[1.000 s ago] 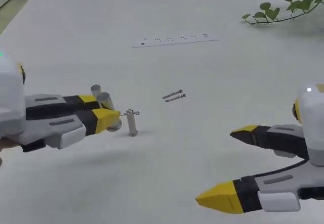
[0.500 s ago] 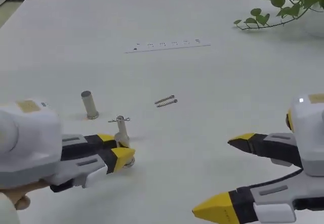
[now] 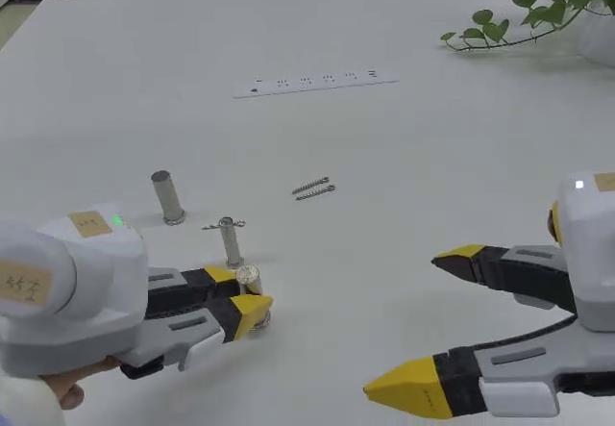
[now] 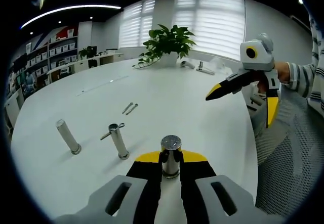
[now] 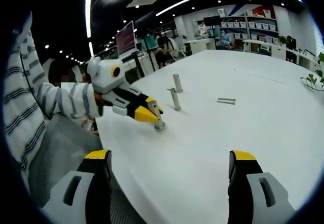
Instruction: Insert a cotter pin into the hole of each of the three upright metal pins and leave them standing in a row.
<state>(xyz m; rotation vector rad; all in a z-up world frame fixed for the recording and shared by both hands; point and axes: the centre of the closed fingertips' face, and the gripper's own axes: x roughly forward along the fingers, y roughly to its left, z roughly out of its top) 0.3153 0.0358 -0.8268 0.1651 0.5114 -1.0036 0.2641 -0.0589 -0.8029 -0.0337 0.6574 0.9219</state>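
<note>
The left gripper [image 3: 252, 306] is clamping its jaws on the held pin [image 3: 249, 282], an upright metal pin. It is sitting on the near part of the white tabletop [image 3: 432, 157], though whether its base is touching the surface cannot be told. It is standing just beside the second pin [image 3: 230, 243], at about 5 o'clock from it. A cotter pin [image 3: 224, 224] is sitting crosswise through the top of that second pin. The third pin [image 3: 167, 197] is standing at about 10 o'clock from the second. Two loose cotter pins [image 3: 314, 189] are lying side by side at 2 o'clock from the second pin, apart from it. The right gripper [image 3: 402, 323] is hovering at 3 o'clock from the held pin, well apart, with its jaws spread wide and gripping nothing.

A flat power strip [image 3: 315, 82] is lying toward 12 o'clock on the table. A leafy plant [image 3: 538, 3] is trailing over the 1 o'clock corner. In the left gripper view, window blinds [image 4: 207, 21] are glowing behind the plant. In the same view, shelving [image 4: 55, 44] is lining the wall at 10 o'clock under a curved light strip [image 4: 76, 6]. In the right gripper view, a striped sleeve [image 5: 61, 100] is showing behind the left gripper.
</note>
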